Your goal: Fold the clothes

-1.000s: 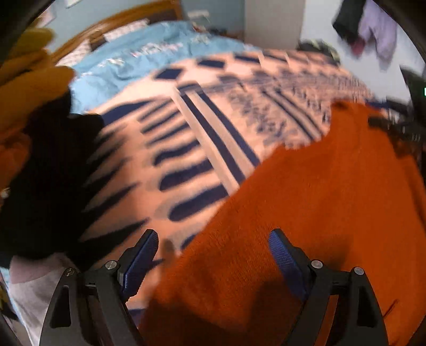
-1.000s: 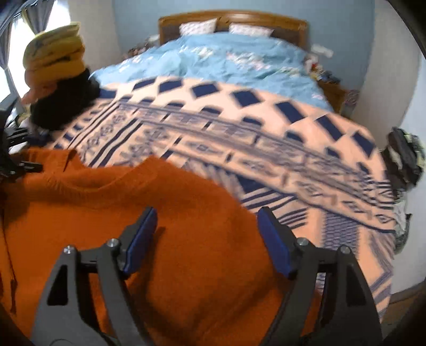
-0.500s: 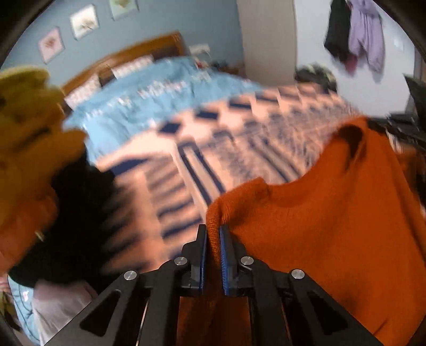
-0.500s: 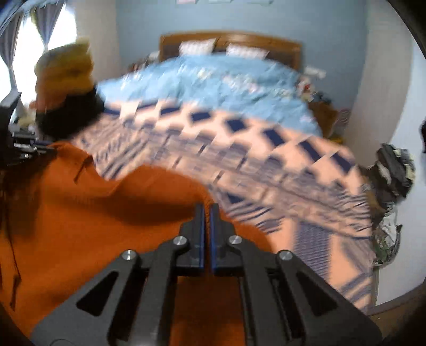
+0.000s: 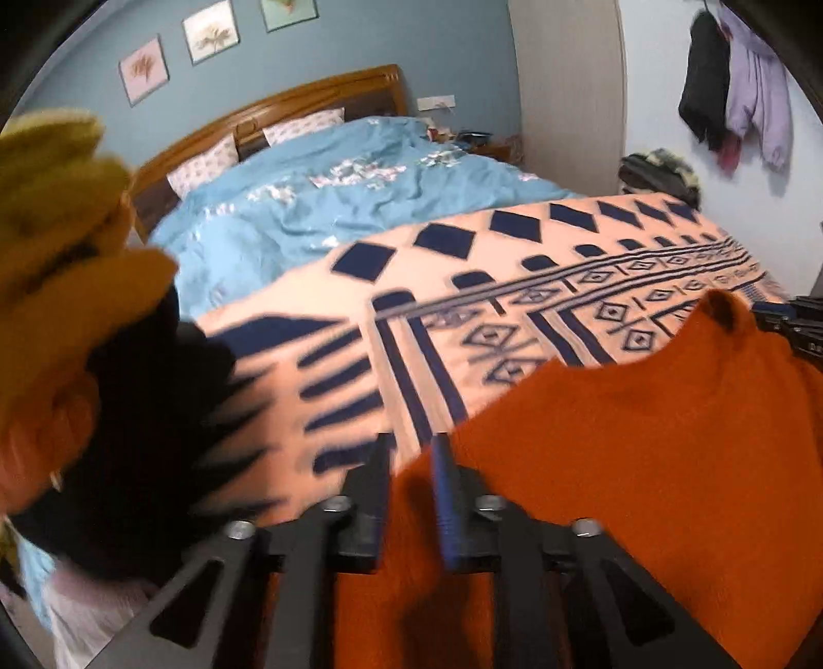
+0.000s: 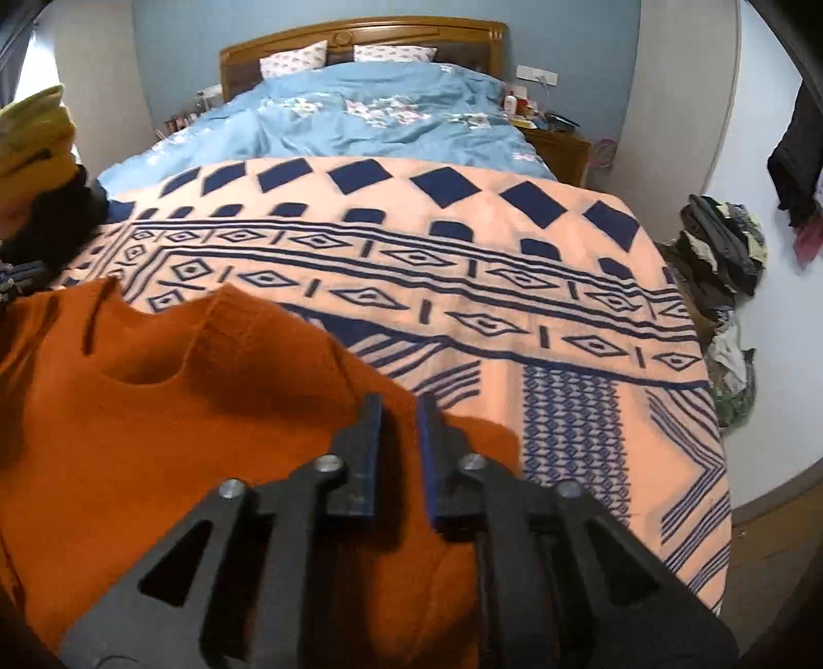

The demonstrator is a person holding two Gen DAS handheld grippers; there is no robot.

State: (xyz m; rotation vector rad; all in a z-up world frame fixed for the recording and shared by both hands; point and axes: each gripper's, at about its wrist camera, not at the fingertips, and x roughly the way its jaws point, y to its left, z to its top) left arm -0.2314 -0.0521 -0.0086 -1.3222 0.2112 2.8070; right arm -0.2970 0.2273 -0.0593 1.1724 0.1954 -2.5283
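One rust-orange knitted sweater (image 6: 154,437) lies spread on the near end of a peach blanket with navy geometric patterns (image 6: 463,288), which covers the near half of one wooden-headboard bed (image 6: 360,36); a crumpled light-blue duvet (image 6: 386,118) fills the far half, with two small-print pillows (image 6: 293,59) against the headboard. At the left edge of the bed sits one heap of clothes: yellow and mustard pieces on top of a black garment (image 5: 139,411). Three framed pictures (image 5: 211,33) hang on the blue wall, and a pile of dark clothing (image 6: 720,247) lies on the floor to the right. There are two grippers. The left gripper (image 5: 411,463) has its blue-padded jaws a narrow gap apart and opening; the sweater's near-left edge lies in the gap, though whether the pads touch it I cannot tell through the blur. The right gripper (image 6: 398,417) is likewise parted by a narrow gap and opening, over the sweater's right shoulder, with orange knit showing between the pads without being pinched.
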